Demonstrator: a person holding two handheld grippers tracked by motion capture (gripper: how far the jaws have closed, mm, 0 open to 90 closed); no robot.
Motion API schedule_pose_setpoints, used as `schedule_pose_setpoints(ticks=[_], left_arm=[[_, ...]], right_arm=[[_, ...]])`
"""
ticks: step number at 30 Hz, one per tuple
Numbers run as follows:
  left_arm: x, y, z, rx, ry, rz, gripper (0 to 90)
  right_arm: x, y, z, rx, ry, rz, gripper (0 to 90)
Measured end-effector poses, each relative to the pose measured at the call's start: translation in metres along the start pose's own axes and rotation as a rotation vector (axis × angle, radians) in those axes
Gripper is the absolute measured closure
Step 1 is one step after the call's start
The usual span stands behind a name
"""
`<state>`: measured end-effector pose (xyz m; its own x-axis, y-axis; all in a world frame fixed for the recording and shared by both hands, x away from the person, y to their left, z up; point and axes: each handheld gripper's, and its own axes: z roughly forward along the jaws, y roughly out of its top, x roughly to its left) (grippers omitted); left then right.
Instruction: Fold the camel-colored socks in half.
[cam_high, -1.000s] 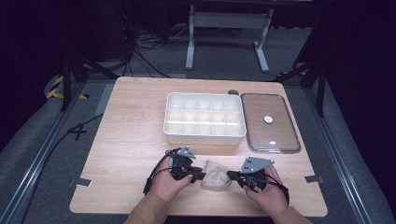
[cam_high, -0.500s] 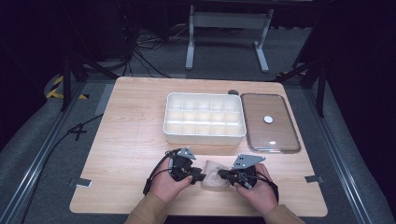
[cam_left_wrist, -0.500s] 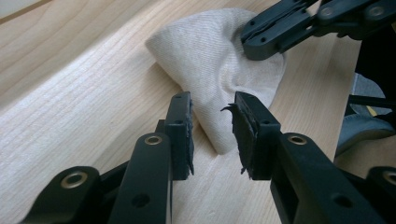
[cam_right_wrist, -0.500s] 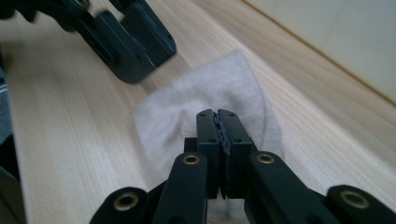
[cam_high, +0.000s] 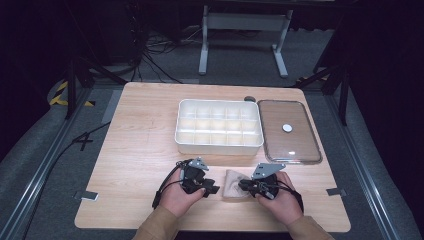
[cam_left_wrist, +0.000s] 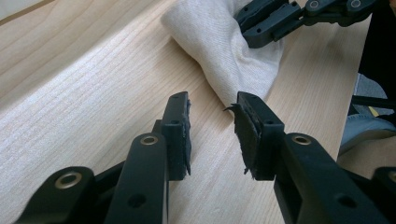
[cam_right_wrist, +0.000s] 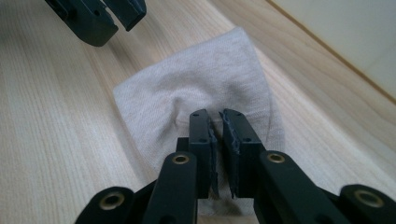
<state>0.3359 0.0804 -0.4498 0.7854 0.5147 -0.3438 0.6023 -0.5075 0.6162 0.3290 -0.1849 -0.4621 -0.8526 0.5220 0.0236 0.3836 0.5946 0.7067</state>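
I have a small beige cloth (cam_high: 234, 184) lying near the front edge of the table (cam_high: 140, 150), between my two hands, and that seems the reason both tools sit so low and close together: I am working it from either side. Behind it stand the white compartment tray (cam_high: 218, 127) and, just beside that on the right, its clear lid (cam_high: 289, 131) laid flat, both well apart from the cloth.

My right hand-held gripper (cam_right_wrist: 218, 122) has its jaws drawn almost together, with only a thin slit between the pads, and they look pinched on a raised fold of the cloth, which puckers around them. I judge this to be the anchoring grip, holding the fabric while the other side is taken.

My left hand-held gripper (cam_left_wrist: 212, 109) stands at a middling opening and holds nothing. Its right pad is just at the near edge of the cloth, whether touching I cannot tell, and its left pad is over bare wood. It seems lined up to take that edge.
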Motion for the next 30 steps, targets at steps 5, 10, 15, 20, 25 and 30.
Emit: schedule_pose_setpoints(ticks=[5, 10, 15, 20, 25, 30], left_arm=[[0.001, 0.0, -0.001, -0.003, -0.001, 0.001, 65.0], [-0.001, 0.0, 0.002, 0.01, -0.009, 0.009, 65.4], [-0.001, 0.0, 0.005, 0.024, -0.002, 0.016, 65.7], [-0.001, 0.0, 0.006, 0.032, 0.013, 0.017, 65.2], [0.001, -0.001, 0.006, 0.032, 0.01, 0.008, 64.1], [0.002, -0.002, 0.007, 0.043, 0.006, 0.007, 63.4]], right_arm=[[-0.001, 0.002, -0.005, 0.002, -0.019, -0.017, 81.9], [-0.004, 0.003, -0.012, -0.021, -0.037, -0.009, 82.3], [0.0, 0.007, -0.011, -0.048, -0.026, -0.009, 82.4], [-0.003, 0.004, 0.004, 0.006, -0.014, 0.013, 79.7], [-0.005, 0.005, 0.011, 0.018, -0.007, -0.028, 79.3], [-0.005, 0.006, 0.011, 0.028, 0.0, -0.054, 79.5]])
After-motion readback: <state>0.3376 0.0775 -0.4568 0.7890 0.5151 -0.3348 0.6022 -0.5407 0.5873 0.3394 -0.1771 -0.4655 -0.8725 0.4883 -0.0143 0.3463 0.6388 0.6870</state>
